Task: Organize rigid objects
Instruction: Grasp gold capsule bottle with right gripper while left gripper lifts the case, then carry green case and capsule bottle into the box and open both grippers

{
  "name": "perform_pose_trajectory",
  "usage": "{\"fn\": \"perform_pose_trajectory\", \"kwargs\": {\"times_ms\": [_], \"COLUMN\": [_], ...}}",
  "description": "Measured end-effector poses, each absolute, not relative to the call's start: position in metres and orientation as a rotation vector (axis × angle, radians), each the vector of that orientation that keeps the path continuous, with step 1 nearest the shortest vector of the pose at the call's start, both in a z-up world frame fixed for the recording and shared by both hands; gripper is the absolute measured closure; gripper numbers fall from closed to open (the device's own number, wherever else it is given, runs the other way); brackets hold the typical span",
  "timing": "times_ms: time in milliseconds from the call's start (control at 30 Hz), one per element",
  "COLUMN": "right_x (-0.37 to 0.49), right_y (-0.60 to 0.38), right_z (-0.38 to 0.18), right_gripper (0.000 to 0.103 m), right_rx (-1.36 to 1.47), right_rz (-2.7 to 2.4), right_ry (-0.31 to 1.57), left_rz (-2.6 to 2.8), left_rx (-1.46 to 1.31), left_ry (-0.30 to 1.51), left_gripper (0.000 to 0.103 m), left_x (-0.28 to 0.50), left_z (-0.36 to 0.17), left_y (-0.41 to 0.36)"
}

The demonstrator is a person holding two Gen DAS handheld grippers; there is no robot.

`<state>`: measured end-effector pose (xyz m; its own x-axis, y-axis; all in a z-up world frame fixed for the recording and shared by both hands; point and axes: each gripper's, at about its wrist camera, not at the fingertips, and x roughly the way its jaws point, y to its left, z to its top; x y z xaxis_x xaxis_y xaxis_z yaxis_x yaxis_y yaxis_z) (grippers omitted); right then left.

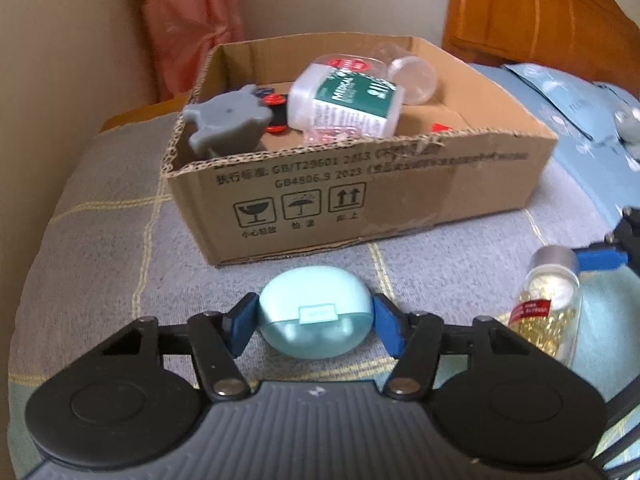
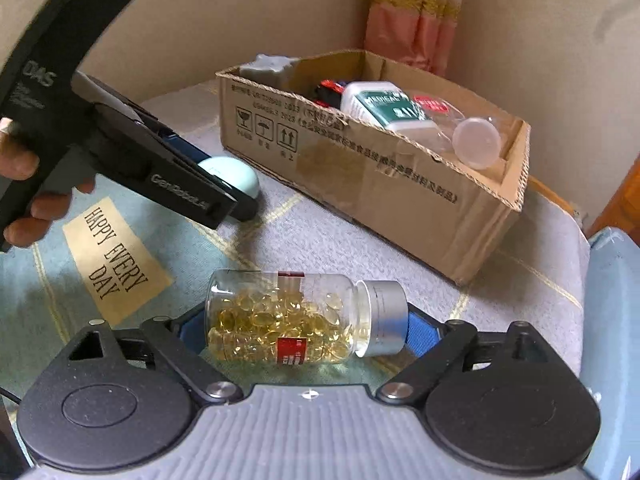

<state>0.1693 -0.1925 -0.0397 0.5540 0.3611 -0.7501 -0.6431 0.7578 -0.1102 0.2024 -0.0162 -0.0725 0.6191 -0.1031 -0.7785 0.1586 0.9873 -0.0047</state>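
Note:
My left gripper (image 1: 316, 322) is shut on a mint-green earbud case (image 1: 316, 312), its blue pads against both sides, just in front of the cardboard box (image 1: 360, 196). The case also shows in the right wrist view (image 2: 236, 176). My right gripper (image 2: 306, 330) is shut on a clear capsule bottle (image 2: 288, 316) with a silver cap, held end to end, lying sideways. The bottle shows in the left wrist view (image 1: 548, 304). The box (image 2: 400, 200) holds a white bottle with a green label (image 1: 344, 100), a clear jar (image 1: 412, 76), a grey plastic part (image 1: 224, 124) and red-black items.
Everything sits on a grey and teal checked cloth (image 1: 100, 240) with a "HAPPY EVERY DAY" label (image 2: 116, 256). A blue packet (image 1: 568, 96) lies right of the box. A wooden headboard (image 1: 540, 8) and a pink curtain (image 1: 188, 12) stand behind.

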Motion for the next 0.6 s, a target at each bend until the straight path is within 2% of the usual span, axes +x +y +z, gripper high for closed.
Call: {"fn": "perform_pose_trajectory", "kwargs": {"times_ms": [600], "right_x": [0.152], "right_y": [-0.192], "right_z": [-0.009], "right_gripper": [0.007], "right_rx": [-0.438], "right_rz": [0.617], "right_ry": [0.769], "left_rz": [-0.281], "left_rx": [0.189], "left_ry": [0.900], "left_gripper": [0.043], "left_x": [0.178], "left_z": [-0.039], "left_y": [-0.005]}}
